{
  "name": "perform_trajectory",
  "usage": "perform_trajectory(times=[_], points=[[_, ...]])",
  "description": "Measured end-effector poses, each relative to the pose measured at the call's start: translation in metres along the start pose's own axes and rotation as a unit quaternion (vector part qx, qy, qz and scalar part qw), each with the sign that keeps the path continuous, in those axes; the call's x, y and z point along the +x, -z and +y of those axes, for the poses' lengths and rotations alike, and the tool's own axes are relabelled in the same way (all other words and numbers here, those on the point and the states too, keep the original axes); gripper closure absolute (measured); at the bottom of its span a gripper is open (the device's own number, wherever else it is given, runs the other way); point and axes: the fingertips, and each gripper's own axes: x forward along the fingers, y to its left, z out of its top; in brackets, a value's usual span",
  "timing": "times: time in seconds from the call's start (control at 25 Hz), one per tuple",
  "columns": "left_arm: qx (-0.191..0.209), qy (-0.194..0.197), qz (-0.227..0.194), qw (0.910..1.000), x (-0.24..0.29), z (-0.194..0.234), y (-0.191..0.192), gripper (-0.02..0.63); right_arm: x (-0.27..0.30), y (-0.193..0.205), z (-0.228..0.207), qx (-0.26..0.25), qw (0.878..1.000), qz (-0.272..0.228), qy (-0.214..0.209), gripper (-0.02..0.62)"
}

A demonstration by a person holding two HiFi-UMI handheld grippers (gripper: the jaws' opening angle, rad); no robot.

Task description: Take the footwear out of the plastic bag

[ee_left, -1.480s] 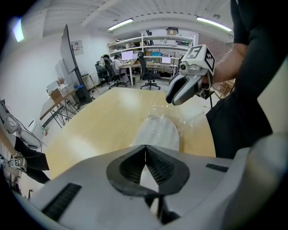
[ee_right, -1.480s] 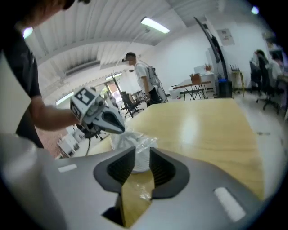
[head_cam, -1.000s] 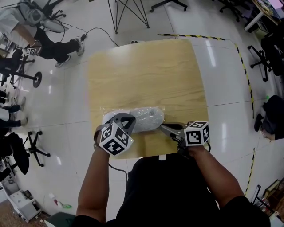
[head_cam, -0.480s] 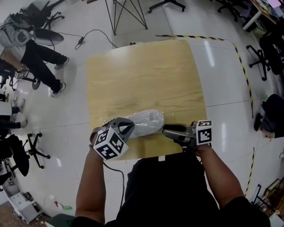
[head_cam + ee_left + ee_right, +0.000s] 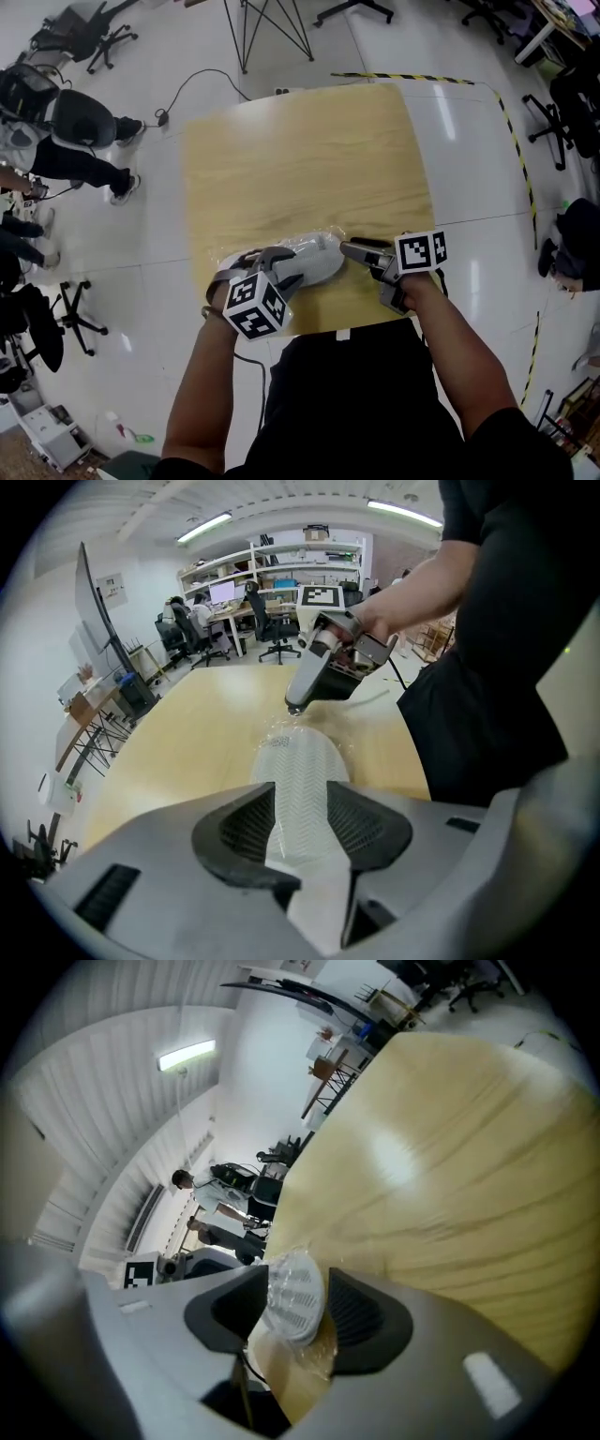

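A white shoe (image 5: 309, 262) in a clear plastic bag (image 5: 330, 240) lies on the wooden table (image 5: 300, 159) near its front edge. My left gripper (image 5: 274, 265) is at the shoe's left end. Its jaws are opening, and the ribbed sole (image 5: 298, 761) runs between the pads of the left gripper (image 5: 298, 806). My right gripper (image 5: 349, 250) is at the shoe's right end, its jaws also opening. In the right gripper view the wrapped end of the shoe (image 5: 292, 1290) sits between the jaws of the right gripper (image 5: 298, 1314). The right gripper (image 5: 293, 701) touches crinkled plastic (image 5: 279, 729).
The table's front edge (image 5: 337, 330) is right at the person's body. People (image 5: 56, 141) and office chairs (image 5: 47, 328) are on the floor to the left. Tripod legs (image 5: 272, 28) stand beyond the table, and black-yellow tape (image 5: 516, 141) runs along the right.
Both grippers' jaws have spread apart. The right gripper has moved up to the shoe's right end, and the left gripper has shifted right along the shoe. The bag looks more bunched.
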Motion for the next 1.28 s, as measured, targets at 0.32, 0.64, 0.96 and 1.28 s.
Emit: perform_trajectory(times=[0.32, 0.64, 0.96, 1.28], points=[[-0.017, -0.034, 0.000, 0.9993, 0.009, 0.006, 0.004, 0.545, 0.003, -0.009, 0.014, 0.033, 0.998, -0.031, -0.048, 0.594], [-0.008, -0.040, -0.019, 0.9990, 0.001, 0.005, 0.004, 0.598, -0.003, -0.009, 0.023, 0.061, 0.992, -0.048, -0.104, 0.594], [0.000, -0.062, -0.025, 0.9978, -0.009, 0.009, -0.003, 0.598, -0.036, -0.023, 0.043, 0.012, 0.979, -0.110, -0.171, 0.529], [0.023, -0.065, -0.020, 0.9974, -0.015, 0.012, -0.001, 0.598, -0.035, -0.005, -0.001, -0.025, 0.996, -0.077, -0.036, 0.565]])
